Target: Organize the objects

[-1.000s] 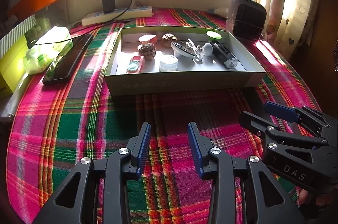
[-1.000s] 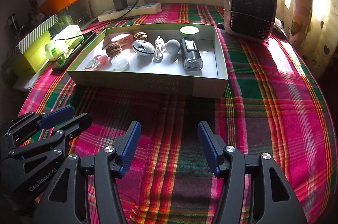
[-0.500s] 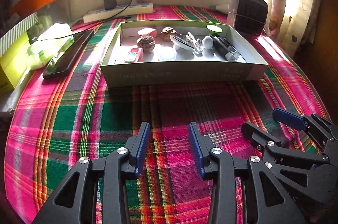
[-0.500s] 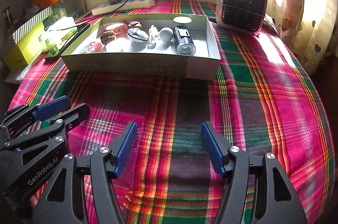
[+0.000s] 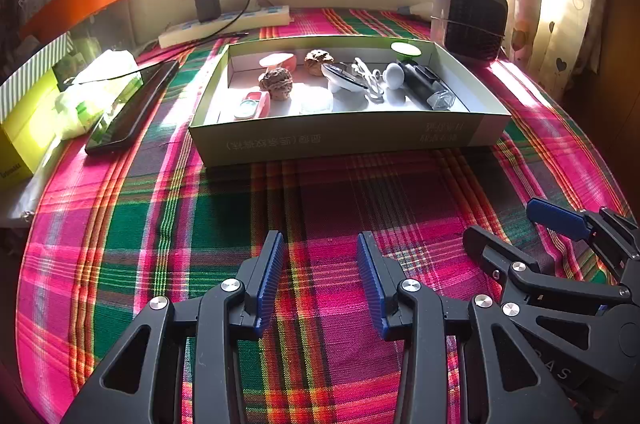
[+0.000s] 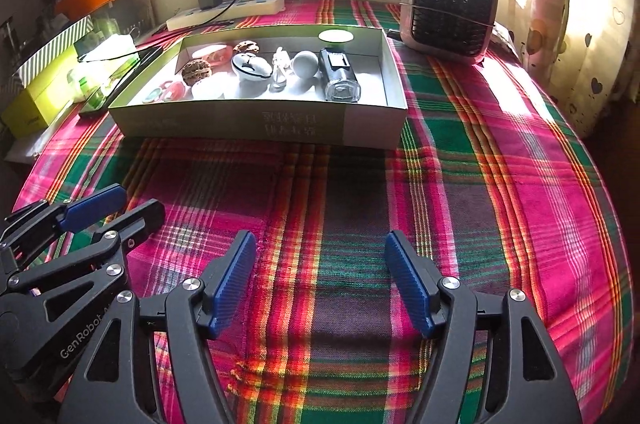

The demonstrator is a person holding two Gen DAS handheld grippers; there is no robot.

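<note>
Box (image 5: 344,139) — walnuts (image 5: 276,83), bottle (image 5: 424,87), trinkets inside

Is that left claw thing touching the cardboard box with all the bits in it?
Apart. The left wrist view shows a broad stretch of plaid cloth between the left gripper and the box.

Both my grippers sit lower and farther back from the cardboard tray (image 6: 256,127) than a second ago. Right gripper (image 6: 320,284) jaws spread slightly wider; left gripper (image 5: 320,284) gap unchanged.
</note>
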